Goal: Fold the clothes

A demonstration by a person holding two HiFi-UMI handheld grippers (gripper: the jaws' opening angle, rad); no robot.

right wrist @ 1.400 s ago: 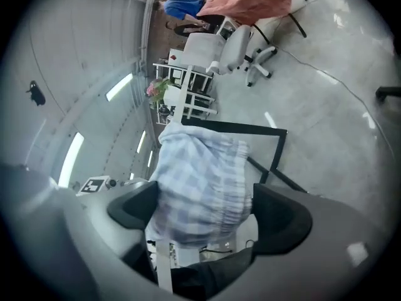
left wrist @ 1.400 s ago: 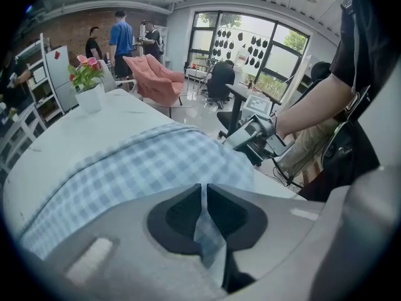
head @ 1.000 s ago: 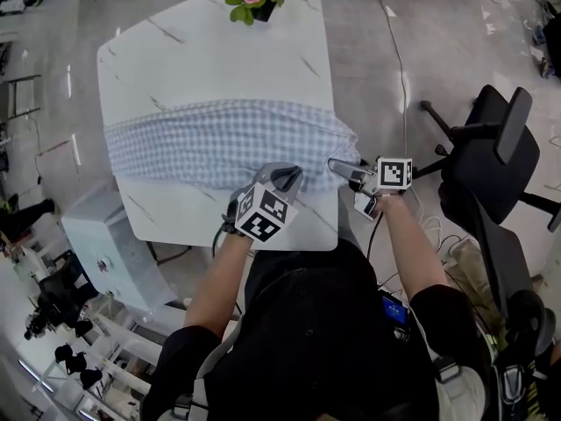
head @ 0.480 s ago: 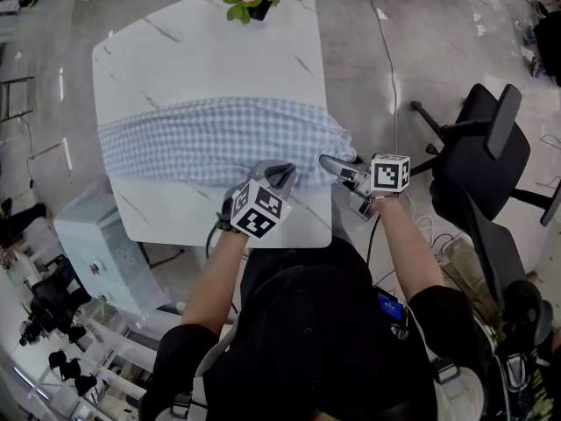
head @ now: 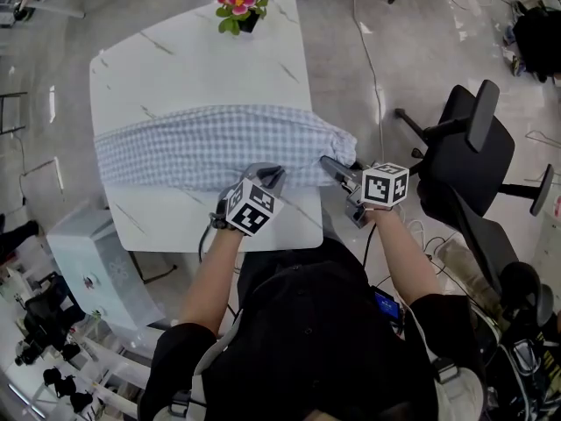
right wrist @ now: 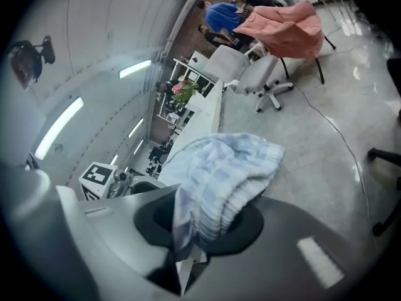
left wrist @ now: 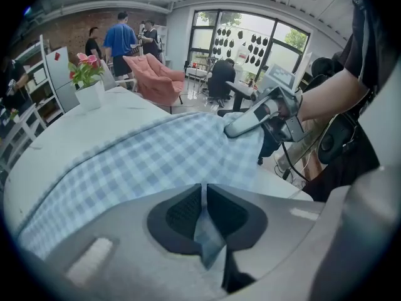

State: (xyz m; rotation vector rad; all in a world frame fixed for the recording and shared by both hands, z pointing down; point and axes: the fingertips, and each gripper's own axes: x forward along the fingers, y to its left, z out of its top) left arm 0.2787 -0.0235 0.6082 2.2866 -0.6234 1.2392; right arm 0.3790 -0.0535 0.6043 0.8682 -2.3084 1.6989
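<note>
The checked cloth point(head: 210, 147) lies as a long strip across the bench point(head: 193, 60), the left hand-held gripper point(head: 270, 174) pinches its near edge, the right hand-held gripper point(head: 330, 165) is closing on its bunched end, so most folding seems not done yet

Bright, even light off ceiling strips point(right wrist: 59, 127); glare on floor point(head: 386, 42); fisheye-warped, dark-vignetted edges.

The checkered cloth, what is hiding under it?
The white table is under the checkered cloth; bare tabletop shows on both sides of the cloth. The strip of tabletop beneath is covered, so anything lying there cannot be seen.
</note>
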